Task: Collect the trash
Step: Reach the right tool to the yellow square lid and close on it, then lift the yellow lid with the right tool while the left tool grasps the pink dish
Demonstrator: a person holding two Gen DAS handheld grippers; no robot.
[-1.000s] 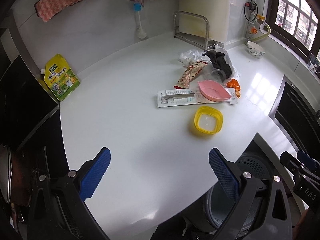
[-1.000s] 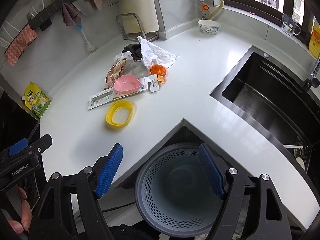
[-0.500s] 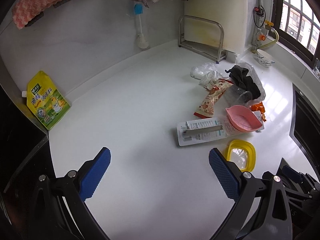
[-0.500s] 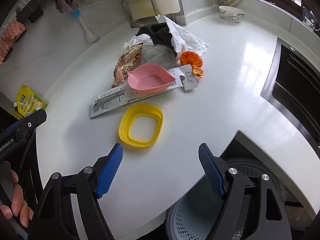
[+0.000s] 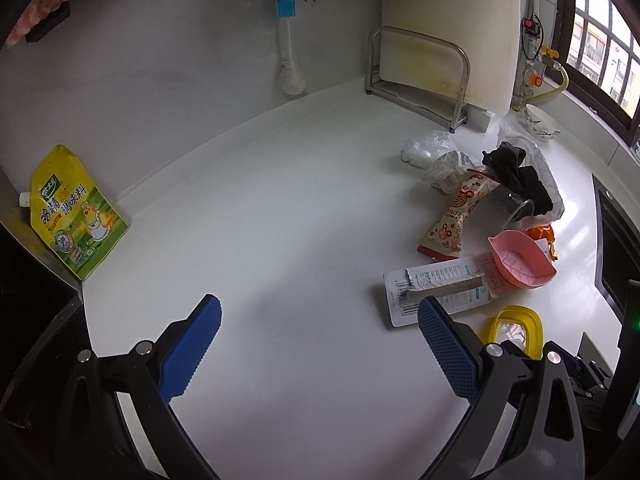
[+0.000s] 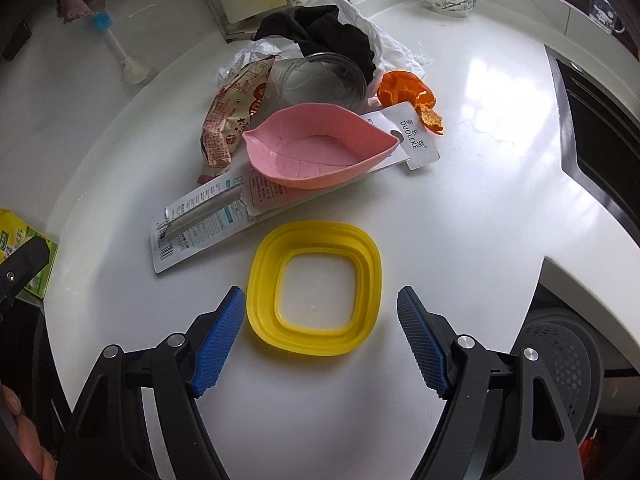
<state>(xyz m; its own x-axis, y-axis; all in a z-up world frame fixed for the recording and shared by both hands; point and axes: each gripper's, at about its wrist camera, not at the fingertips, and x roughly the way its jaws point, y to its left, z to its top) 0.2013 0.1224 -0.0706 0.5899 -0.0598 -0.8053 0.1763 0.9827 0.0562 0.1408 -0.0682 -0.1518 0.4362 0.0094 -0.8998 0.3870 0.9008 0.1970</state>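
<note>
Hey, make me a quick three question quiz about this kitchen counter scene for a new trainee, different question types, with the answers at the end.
1. True or false: the right tongs are shut on the yellow container.
2. Multiple choice: the pink leaf-shaped dish rests on top of A) the orange peel, B) the torn white packaging card, C) the black cloth.
3. Fill in: the grey perforated bin sits below the counter edge, on the ______ side of the right wrist view.

Key: 1. False, they are open, with a pad on either side of the container's near edge. 2. B. 3. Right.
</note>
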